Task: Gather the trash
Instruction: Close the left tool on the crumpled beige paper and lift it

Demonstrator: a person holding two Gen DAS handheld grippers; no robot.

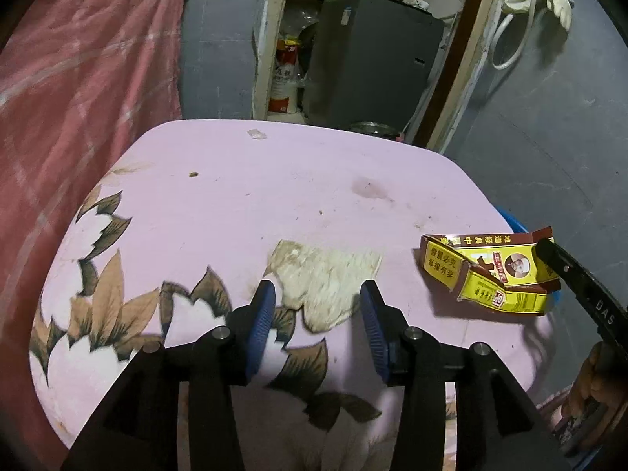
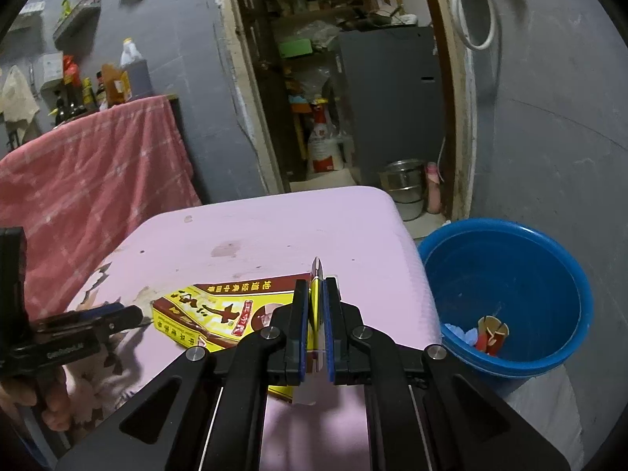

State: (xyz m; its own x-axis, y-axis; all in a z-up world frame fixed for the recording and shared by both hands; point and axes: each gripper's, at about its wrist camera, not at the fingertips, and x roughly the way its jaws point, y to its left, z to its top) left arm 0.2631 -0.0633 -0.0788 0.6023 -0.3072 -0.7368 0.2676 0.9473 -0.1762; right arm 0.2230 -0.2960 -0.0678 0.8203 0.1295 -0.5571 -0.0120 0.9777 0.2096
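A flattened yellow and brown carton [image 1: 486, 274] is at the right edge of the pink flower-print table [image 1: 274, 196]. My right gripper [image 2: 317, 286] is shut on a flap of the carton [image 2: 219, 310]; in the left wrist view its black finger [image 1: 549, 251] meets the carton's right end. My left gripper [image 1: 318, 290] hovers open over a worn beige patch [image 1: 325, 274] on the table cover, nothing between its blue pads. From the right wrist view the left gripper [image 2: 133, 314] sits just left of the carton. A blue bucket [image 2: 510, 365] stands right of the table, with a few scraps inside.
A small pale scrap [image 1: 257, 133] and a dark crumb [image 1: 193, 174] lie on the far part of the table. A pink checked cloth [image 2: 90, 180] hangs at the left. Behind is a doorway with a grey cabinet [image 2: 388, 90] and a metal pot [image 2: 404, 188].
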